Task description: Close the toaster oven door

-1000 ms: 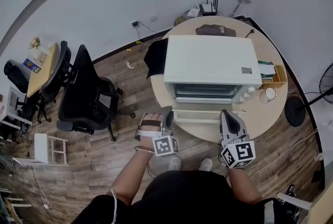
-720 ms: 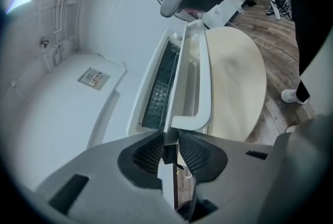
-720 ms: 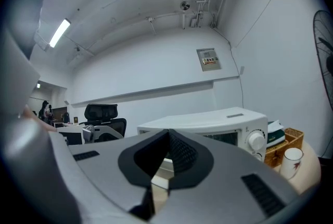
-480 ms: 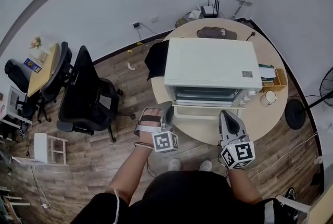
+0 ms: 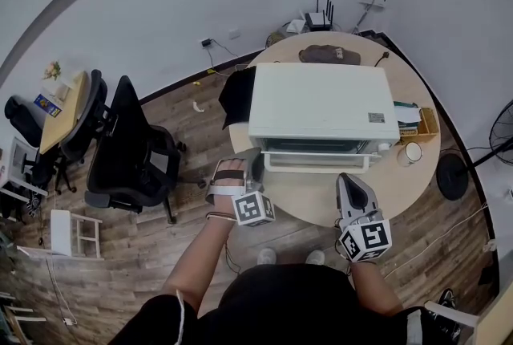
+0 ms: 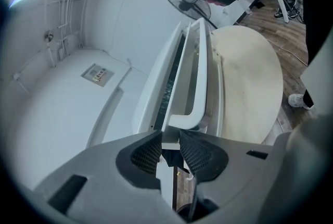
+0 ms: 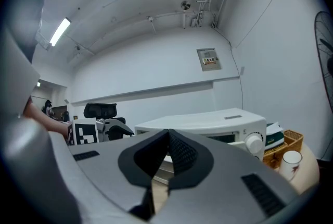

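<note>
A white toaster oven stands on the round table. Its door is up against the front, with a thin dark slit left along the door in the left gripper view. My left gripper is at the left end of the door handle. Its jaws have just been opening, and the handle's end still fills the gap between the pads. My right gripper hovers over the table's near edge, shut and empty, with the oven ahead of it.
A white mug and a small basket sit right of the oven. A brown cap lies behind it and a black cloth hangs at its left. Office chairs stand left of the table, a fan at the right.
The oven door has swung up from lying open to almost against the oven front. My left gripper went forward and up with the handle. The right gripper stayed put.
</note>
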Demonstrator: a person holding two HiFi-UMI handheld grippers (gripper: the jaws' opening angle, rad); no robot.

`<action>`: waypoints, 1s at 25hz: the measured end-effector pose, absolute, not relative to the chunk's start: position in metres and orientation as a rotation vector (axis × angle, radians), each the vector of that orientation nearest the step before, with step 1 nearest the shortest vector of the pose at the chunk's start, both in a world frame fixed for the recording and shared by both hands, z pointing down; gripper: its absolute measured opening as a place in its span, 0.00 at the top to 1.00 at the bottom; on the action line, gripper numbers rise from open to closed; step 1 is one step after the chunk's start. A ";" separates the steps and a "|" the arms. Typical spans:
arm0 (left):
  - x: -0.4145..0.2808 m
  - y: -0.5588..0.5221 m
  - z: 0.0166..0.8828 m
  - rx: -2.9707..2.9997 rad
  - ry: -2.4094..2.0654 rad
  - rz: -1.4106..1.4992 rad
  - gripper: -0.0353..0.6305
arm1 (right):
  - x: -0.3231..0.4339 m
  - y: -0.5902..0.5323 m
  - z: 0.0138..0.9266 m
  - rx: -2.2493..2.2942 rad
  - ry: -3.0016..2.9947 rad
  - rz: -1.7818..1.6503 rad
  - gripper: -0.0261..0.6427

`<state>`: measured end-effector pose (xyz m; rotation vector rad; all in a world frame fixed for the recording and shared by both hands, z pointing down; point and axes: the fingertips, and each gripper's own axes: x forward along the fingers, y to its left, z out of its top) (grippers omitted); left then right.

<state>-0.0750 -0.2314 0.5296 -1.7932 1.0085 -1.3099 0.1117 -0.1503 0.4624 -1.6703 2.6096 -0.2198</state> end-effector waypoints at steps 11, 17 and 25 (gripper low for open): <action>-0.073 -0.249 0.526 -1.808 1.040 -1.311 0.80 | 0.115 -0.153 0.462 -1.672 2.615 -0.234 0.97; -0.074 -0.255 0.527 -1.799 1.048 -1.313 0.80 | 0.109 -0.152 0.466 -1.649 2.633 -0.260 0.97; -0.073 -0.255 0.525 -1.811 1.047 -1.296 0.80 | 0.112 -0.148 0.464 -1.647 2.624 -0.274 0.97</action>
